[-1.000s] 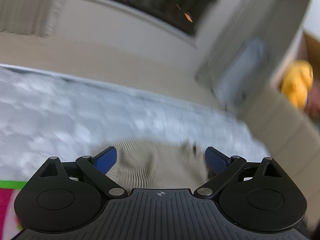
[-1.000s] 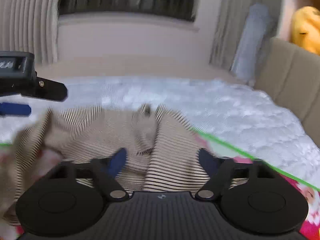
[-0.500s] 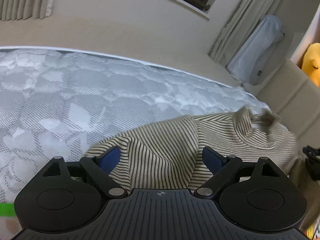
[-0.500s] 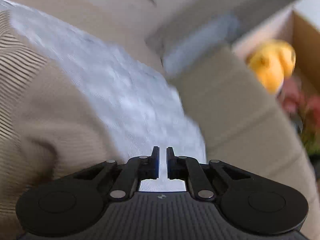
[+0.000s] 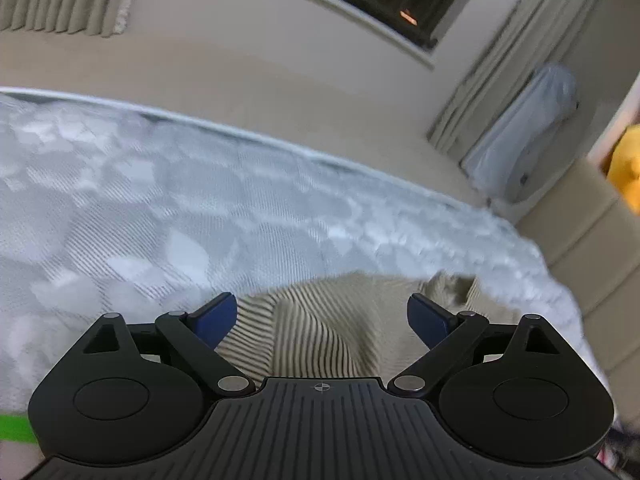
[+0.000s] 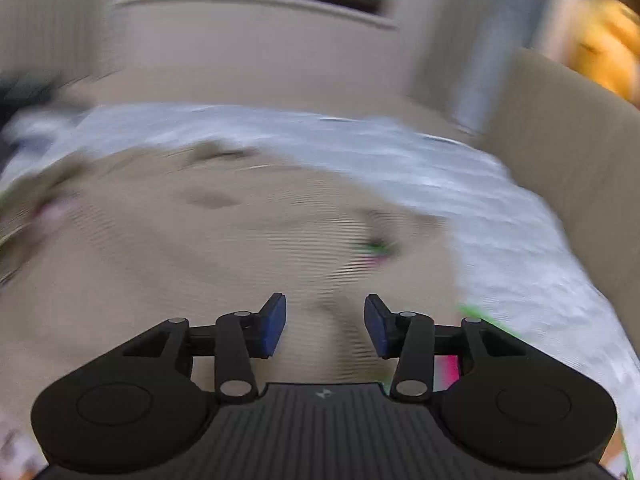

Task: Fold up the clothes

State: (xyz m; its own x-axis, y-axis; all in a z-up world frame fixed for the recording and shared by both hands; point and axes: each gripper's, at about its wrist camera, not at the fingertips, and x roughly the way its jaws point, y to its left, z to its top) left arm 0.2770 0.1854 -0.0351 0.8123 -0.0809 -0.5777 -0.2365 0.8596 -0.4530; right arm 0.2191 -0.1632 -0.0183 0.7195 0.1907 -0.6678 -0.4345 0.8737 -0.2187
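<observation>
- My left gripper (image 5: 322, 316) has its jaws spread wide, hanging over a raised fold of the striped sweater (image 5: 320, 328) with nothing clamped. If I close from here I may catch only the top ridge, and the layer beneath stays behind, so the fold drags crooked.
- My right gripper (image 6: 325, 326) has just been opening and now stands partly apart, with sweater cloth (image 6: 224, 248) below the gap but no pad pressing on it. I judge it holds nothing.
- The sweater lies bunched on the grey patterned mattress (image 5: 160, 208), its collar (image 5: 452, 284) rumpled toward the padded headboard (image 6: 560, 128). Folding over those lumps would lock the wrinkles in.
- The right wrist view is heavily smeared, so I cannot make out any hem or sleeve edge. Grabbing blind could pinch mid-panel or gather several layers at once.
- A bright pink and green sheet (image 6: 448, 364) shows beside my right finger. A low grab could snag it together with the sweater.
</observation>
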